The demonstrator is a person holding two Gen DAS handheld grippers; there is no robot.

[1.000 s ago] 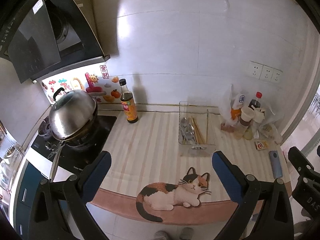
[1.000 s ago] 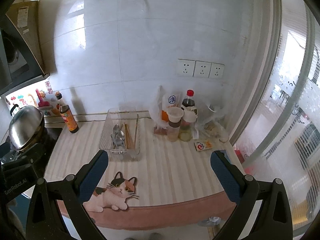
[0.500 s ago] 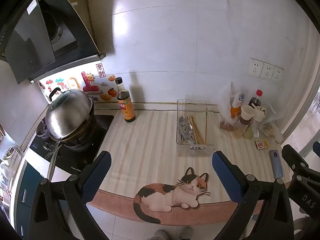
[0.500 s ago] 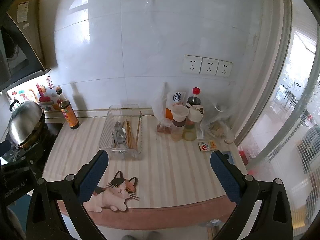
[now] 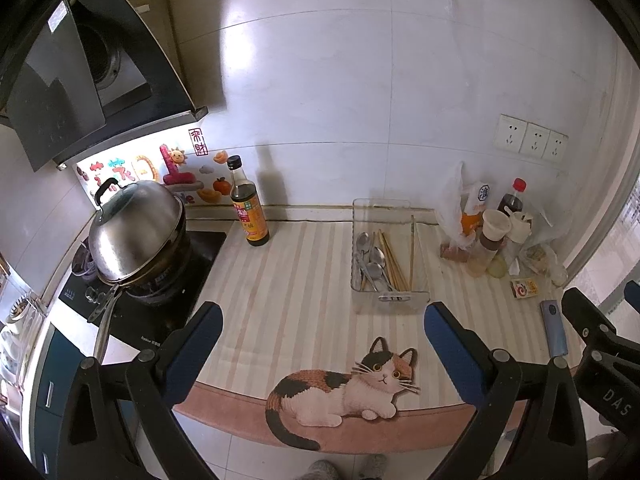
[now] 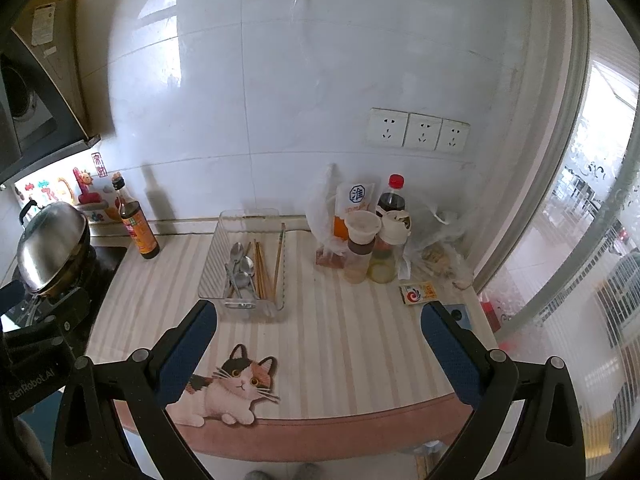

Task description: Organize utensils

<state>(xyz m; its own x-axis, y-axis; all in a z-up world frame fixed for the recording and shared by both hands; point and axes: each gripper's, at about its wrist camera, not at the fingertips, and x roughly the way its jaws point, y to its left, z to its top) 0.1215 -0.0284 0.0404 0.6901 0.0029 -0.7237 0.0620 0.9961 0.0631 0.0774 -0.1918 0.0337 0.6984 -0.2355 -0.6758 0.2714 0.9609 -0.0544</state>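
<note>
A clear plastic tray (image 5: pixel 418 298) (image 6: pixel 214 260) stands on the striped counter mat near the wall. Several metal spoons (image 5: pixel 370 260) (image 6: pixel 240 266) lie in its left side, wooden chopsticks (image 5: pixel 394 260) (image 6: pixel 260 268) in the middle, and one more chopstick (image 5: pixel 412 250) (image 6: pixel 279 256) leans along its right side. My left gripper (image 5: pixel 320 320) is open, held well short of the tray, above the counter's front edge. My right gripper (image 6: pixel 318 320) is also open with nothing between its fingers, in front and to the right of the tray.
A dark sauce bottle (image 5: pixel 248 204) (image 6: pixel 136 226) stands left of the tray. A lidded steel pot (image 5: pixel 136 232) sits on the black cooktop at far left. Bottles, jars and plastic bags (image 6: pixel 372 236) crowd the right back corner. A phone (image 5: pixel 554 330) and a small card (image 6: pixel 416 294) lie at right.
Both grippers have tilted slightly, so the counter and tray sit a little lower and nearer in the views. Both stay open, and nothing on the counter has moved.
</note>
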